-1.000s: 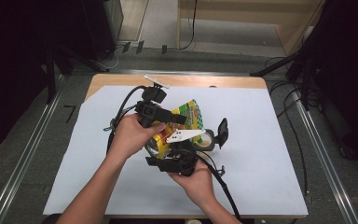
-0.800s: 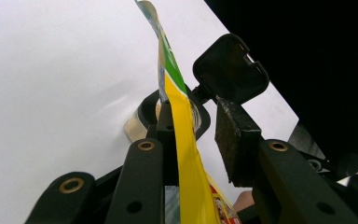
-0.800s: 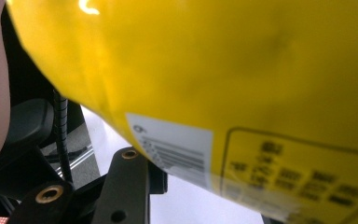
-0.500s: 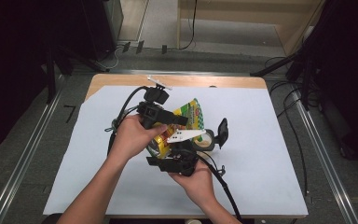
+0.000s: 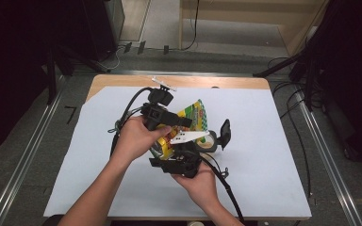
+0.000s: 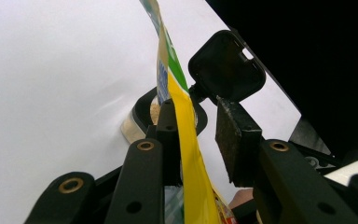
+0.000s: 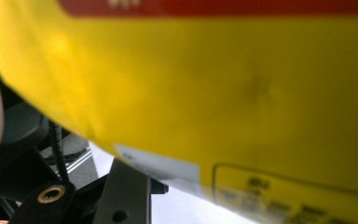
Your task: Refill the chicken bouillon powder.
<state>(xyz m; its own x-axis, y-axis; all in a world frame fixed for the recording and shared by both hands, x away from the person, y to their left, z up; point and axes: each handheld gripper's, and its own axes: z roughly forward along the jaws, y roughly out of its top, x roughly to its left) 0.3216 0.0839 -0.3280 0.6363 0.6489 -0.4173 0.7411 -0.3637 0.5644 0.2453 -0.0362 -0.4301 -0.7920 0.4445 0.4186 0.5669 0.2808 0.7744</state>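
Nothing has really shifted since the earlier frame: both my hands sit where they were, and the yellow snack bag (image 5: 188, 123) hangs between them as before.

Nearest me, my right gripper (image 5: 181, 157) points away from me and up at the bag's lower end. Its own camera is pressed so close to the yellow foil (image 7: 223, 93) that I cannot tell whether its jaws pinch the bag or only rest against it.

Just beyond, my left gripper (image 5: 181, 123) reaches in from the left. In the left gripper view the bag's edge (image 6: 186, 140) runs up between the 2 jaws, lying against the left one, while a clear gap shows to the right pad (image 6: 235, 135). So those jaws stand partly apart around the bag, not clamped.

Past the bag, a small round container (image 6: 142, 122) sits on the white sheet (image 5: 264, 155) with its black hinged lid (image 6: 227, 65) flipped open. A little pale content seems to lie inside, though I cannot be sure.

My judgement: the lid is already open and the bag is lifted and tilted toward the container. Pouring or emptying the bag, and closing the lid, look left to do.
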